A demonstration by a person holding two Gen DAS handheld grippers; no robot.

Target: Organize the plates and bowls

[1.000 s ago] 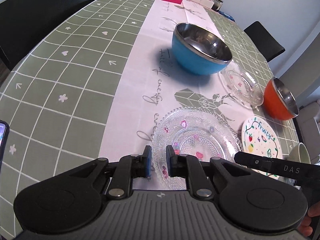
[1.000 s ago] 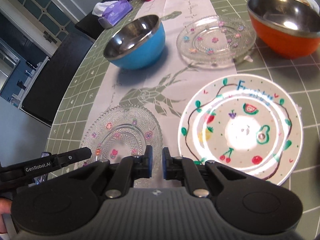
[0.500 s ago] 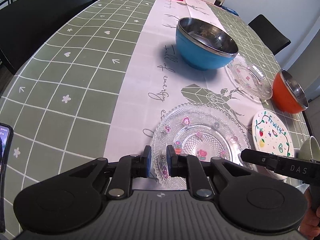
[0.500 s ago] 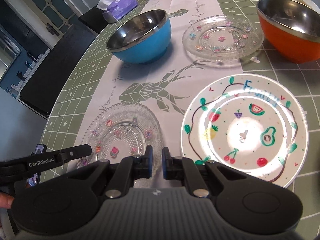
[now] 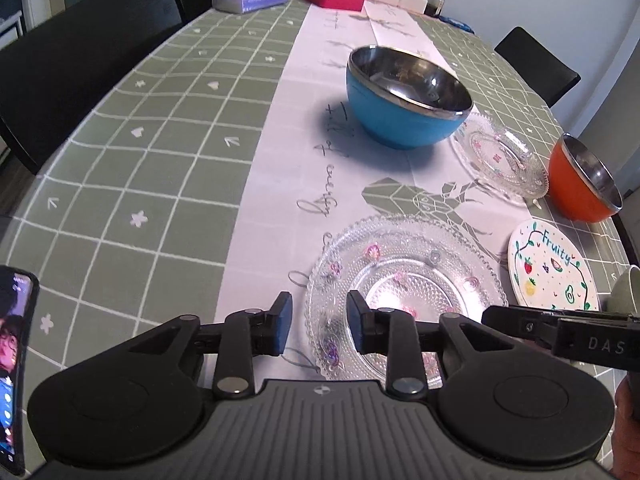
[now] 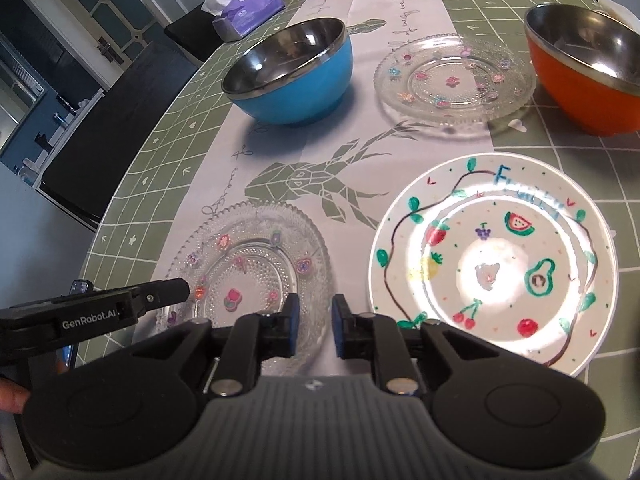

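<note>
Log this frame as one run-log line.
left gripper: open, just opening, empty | right gripper: same | near clear beaded glass plate: untouched

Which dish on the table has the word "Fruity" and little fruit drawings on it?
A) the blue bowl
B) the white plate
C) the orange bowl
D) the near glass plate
B: the white plate carries "Fruity" in blue lettering plus a watermelon, an avocado, cherries and a strawberry. The near glass plate has only small flower decals, and both bowls are plain outside.
</note>
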